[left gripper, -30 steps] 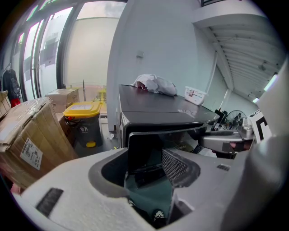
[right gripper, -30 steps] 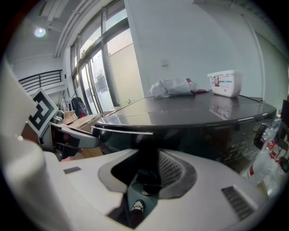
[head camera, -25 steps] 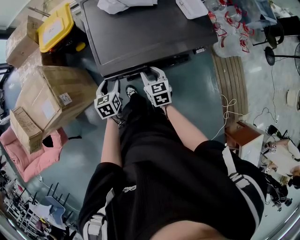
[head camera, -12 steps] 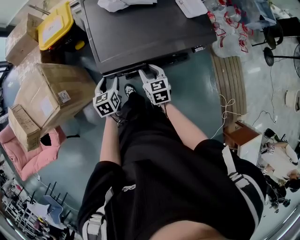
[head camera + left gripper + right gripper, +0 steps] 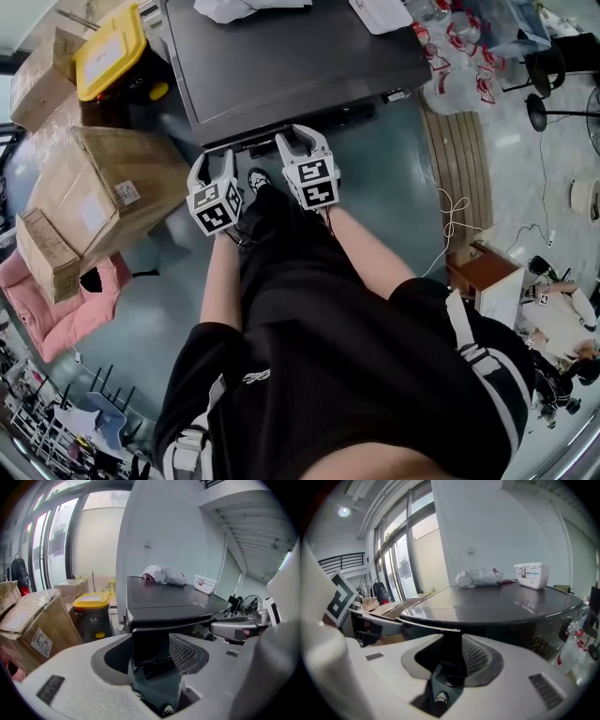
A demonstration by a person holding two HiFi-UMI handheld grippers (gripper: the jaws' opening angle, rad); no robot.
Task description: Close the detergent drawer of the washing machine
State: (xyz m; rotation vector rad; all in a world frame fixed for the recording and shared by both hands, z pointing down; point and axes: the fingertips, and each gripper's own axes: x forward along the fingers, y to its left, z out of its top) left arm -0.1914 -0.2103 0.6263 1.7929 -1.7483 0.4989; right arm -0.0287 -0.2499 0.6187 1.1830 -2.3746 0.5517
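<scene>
- We see only the dark front of the detergent drawer (image 5: 150, 644). It sits under the top edge of the washing machine (image 5: 300, 66), right in the gap of the left jaws, and its inside is hidden from us.
- Beyond the left jaws and off to their left stands a black bin (image 5: 96, 616) with its yellow lid shut, beside closed cardboard boxes (image 5: 33, 625).
- On the machine's top, well beyond both pairs of jaws, lie a crumpled white cloth (image 5: 161, 575) and a white lidded tub (image 5: 530, 575).
- The left gripper (image 5: 214, 161) has its jaws wide. They have just been opening, and they flank the drawer front without clearly pressing on it.
- The right gripper (image 5: 302, 141) has narrower jaws. A dark upright part (image 5: 450, 648) of the machine's front fills their gap, close against the mesh pad (image 5: 476, 656). We cannot tell whether it is clamped.
- The person's forearms (image 5: 222, 281) reach forward side by side, with both grippers tilted downward at the machine's front edge.
</scene>
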